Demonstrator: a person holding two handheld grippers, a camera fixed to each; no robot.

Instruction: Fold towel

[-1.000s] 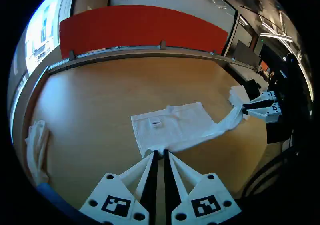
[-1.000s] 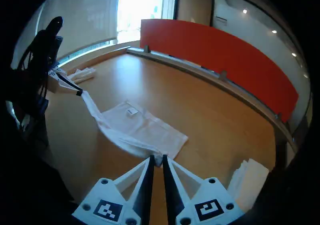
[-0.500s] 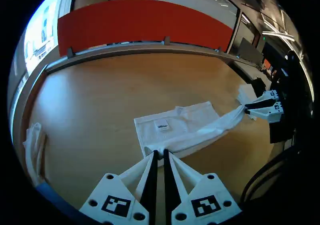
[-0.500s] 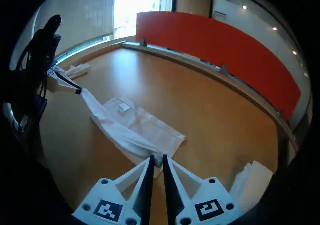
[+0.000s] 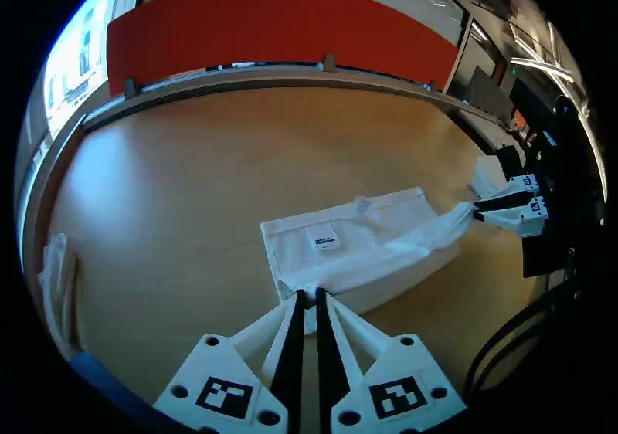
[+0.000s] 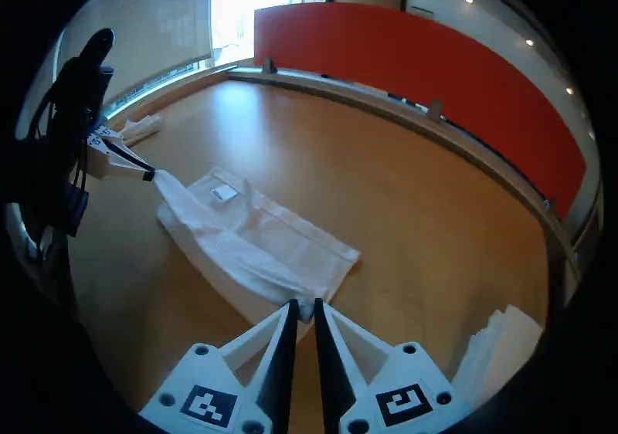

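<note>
My left gripper (image 5: 307, 295) and right gripper (image 6: 303, 306) are each closed on a near corner of the towel (image 5: 363, 233), which lies on the table (image 5: 178, 171); I think the edge is raised to carry it over. The left gripper view shows the right pinch sideways, the right gripper view a folded pile (image 6: 502, 349)

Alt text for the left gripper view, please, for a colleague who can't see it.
The left tool is shut on the near corner of a white rectangular cloth towel on a light-brown wooden table; the right tool, at right, pinches another corner. A long red partition panel stands behind.
</note>
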